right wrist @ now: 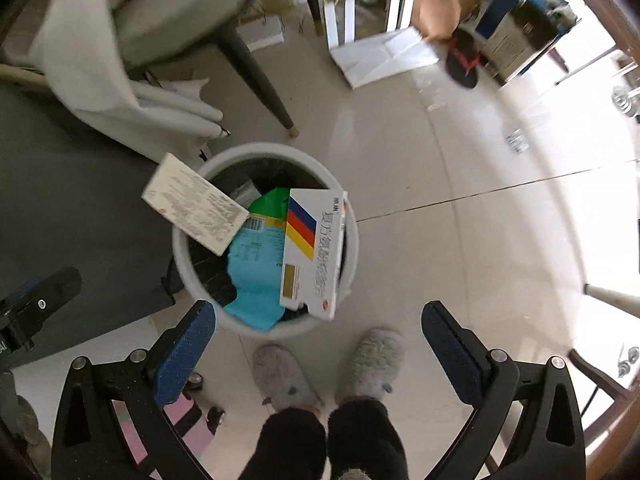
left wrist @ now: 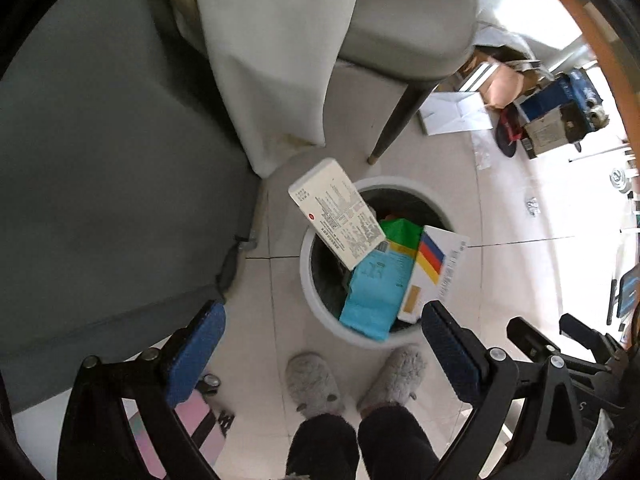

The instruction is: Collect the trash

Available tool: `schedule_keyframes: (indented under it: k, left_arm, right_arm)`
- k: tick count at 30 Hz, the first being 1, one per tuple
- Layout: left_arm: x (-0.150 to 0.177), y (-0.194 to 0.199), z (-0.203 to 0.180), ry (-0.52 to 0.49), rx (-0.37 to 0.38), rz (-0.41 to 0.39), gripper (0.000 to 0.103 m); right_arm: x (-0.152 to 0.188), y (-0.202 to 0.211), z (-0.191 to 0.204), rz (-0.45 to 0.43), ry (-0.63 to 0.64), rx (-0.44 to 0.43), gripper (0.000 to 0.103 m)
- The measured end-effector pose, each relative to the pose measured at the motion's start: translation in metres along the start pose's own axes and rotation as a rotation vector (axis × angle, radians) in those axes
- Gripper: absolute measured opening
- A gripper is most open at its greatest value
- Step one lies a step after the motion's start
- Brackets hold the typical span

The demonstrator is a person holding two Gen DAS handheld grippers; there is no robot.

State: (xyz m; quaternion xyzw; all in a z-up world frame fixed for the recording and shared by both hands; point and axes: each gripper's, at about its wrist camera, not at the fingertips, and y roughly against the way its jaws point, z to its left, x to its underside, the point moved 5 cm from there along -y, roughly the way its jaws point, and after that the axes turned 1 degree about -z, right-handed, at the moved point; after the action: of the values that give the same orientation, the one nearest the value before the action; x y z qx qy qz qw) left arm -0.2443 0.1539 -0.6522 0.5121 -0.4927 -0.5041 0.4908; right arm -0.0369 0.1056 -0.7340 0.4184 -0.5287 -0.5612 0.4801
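Observation:
A round white trash bin (left wrist: 309, 280) (right wrist: 180, 264) stands on the tiled floor below both grippers. A white box with printed text (left wrist: 338, 212) (right wrist: 196, 210) lies tilted over the bin's left rim. A white box with blue, red and yellow stripes (left wrist: 434, 268) (right wrist: 314, 252) lies over the right side. Under them are a light blue packet (left wrist: 376, 292) (right wrist: 256, 276) and a green packet (left wrist: 400, 232) (right wrist: 272, 202). My left gripper (left wrist: 320, 344) and right gripper (right wrist: 320, 344) both point down, jaws wide open, nothing between the blue pads (left wrist: 196, 352) (right wrist: 184, 356).
A person's grey fuzzy slippers (left wrist: 316, 384) (right wrist: 280, 376) stand just in front of the bin. A dark grey tabletop (left wrist: 100, 180) is on the left, a chair with a dark leg (left wrist: 394, 120) (right wrist: 260, 80) behind. Cardboard, white sheets and boxes (right wrist: 400, 52) clutter the far right floor. A pink case (left wrist: 192, 436) lies near left.

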Motion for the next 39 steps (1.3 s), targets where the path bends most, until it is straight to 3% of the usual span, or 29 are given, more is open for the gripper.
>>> schedule_keyframes:
  k: [12, 23, 31, 39]
  left_arm:
    - [0.043, 0.219, -0.009, -0.035, 0.068, -0.062, 0.1]
    - [0.084, 0.389, -0.03, -0.1, 0.228, -0.139, 0.1]
    - [0.11, 0.474, -0.032, -0.108, 0.327, -0.225, 0.1]
    - [0.12, 0.523, -0.03, -0.081, 0.388, -0.302, 0.1]
  right_arm:
    - [0.046, 0.239, 0.018, -0.066, 0.066, -0.045, 0.103]
    - [0.098, 0.451, 0.023, -0.137, 0.082, -0.185, 0.103]
    - [0.125, 0.547, 0.025, -0.2, 0.116, -0.27, 0.103]
    - [0.145, 0.598, 0.026, -0.237, 0.143, -0.307, 0.103]
